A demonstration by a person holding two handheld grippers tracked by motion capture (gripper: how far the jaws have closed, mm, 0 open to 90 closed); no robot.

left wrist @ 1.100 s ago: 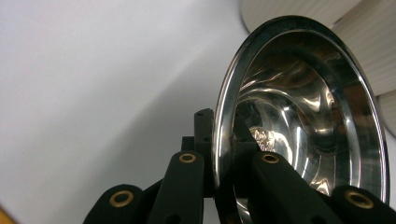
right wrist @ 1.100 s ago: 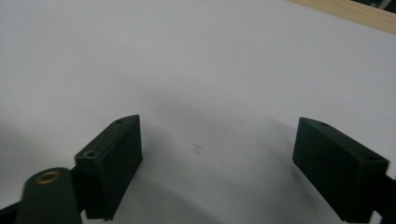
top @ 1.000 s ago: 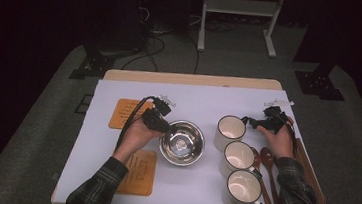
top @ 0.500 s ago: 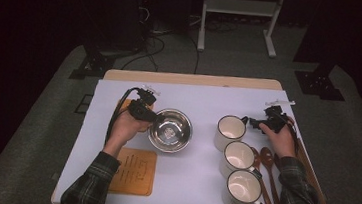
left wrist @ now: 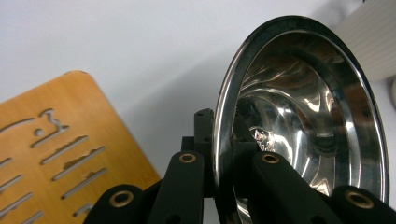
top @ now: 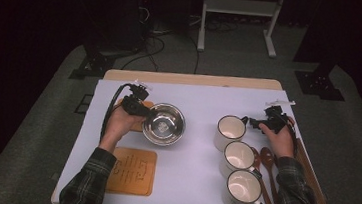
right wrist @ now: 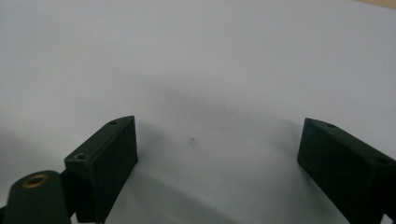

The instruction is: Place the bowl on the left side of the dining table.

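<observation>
Steel bowl (top: 164, 124) sits left of centre on the table (top: 191, 178), over a wooden trivet (top: 139, 123) near the left edge; second trivet (top: 132, 170) at the near-left corner. Three mugs (top: 239, 156) run in a row toward the near-right corner, wooden spoons (top: 265, 165) just right of them.

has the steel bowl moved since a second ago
Yes. The steel bowl, clamped at its rim by the left gripper, has shifted left, away from the three mugs toward the far wooden trivet.

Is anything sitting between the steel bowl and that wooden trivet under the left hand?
Nothing visible. The left gripper pinches the steel bowl by its rim, beside the far wooden trivet.
</observation>
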